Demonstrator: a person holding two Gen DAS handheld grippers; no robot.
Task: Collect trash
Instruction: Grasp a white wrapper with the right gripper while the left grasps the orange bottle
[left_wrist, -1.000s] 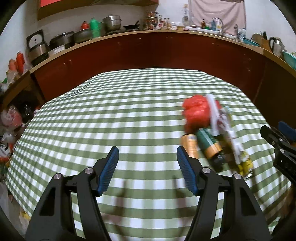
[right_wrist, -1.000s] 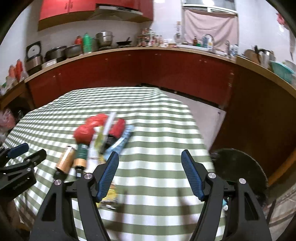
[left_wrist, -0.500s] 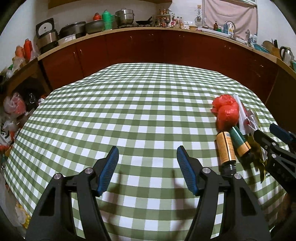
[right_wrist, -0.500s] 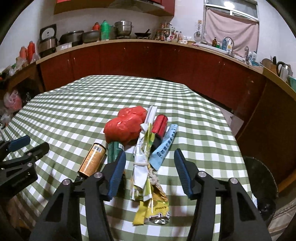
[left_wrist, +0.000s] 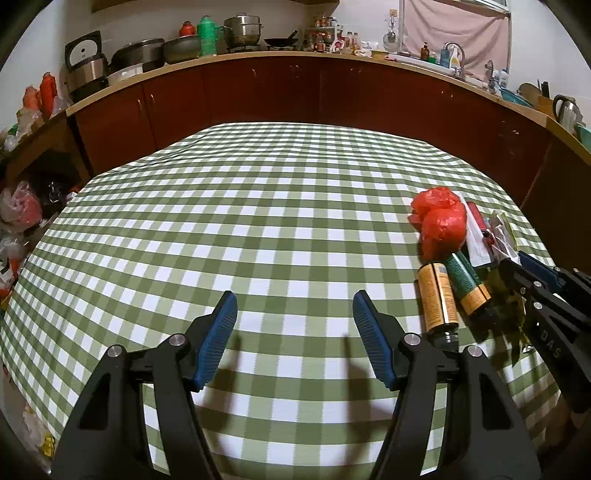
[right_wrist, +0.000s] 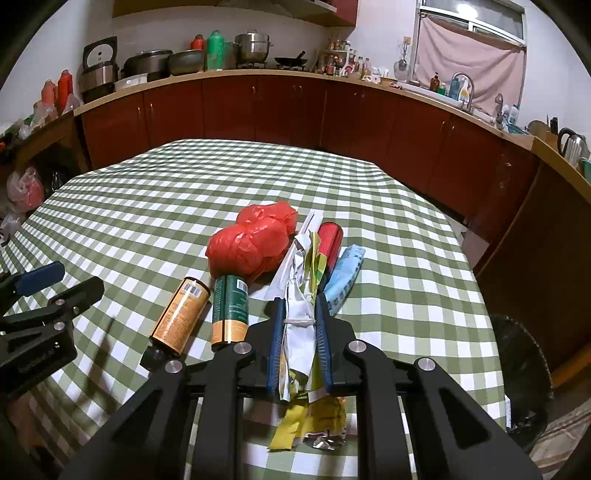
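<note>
Right gripper (right_wrist: 299, 310) closed on the crumpled wrapper bundle (right_wrist: 301, 295) at lower centre of the right wrist view, blue pads pressing both sides near the white string tied around it. Probably very light, soft and crinkly, likely to slip or tear if pulled fast; best taken at the tied waist, where layers are thickest. Loose yellow tail hanging below the pads, may drag on the checked tablecloth (right_wrist: 147, 206). Left gripper (left_wrist: 293, 314) held half-wide over bare cloth, nothing between the fingers. Just left of the bundle: red plastic bag (right_wrist: 255, 243), orange bottle (right_wrist: 181, 314), green bottle (right_wrist: 231, 306). Black bin (right_wrist: 524, 373) at lower right, beside the table edge.
</note>
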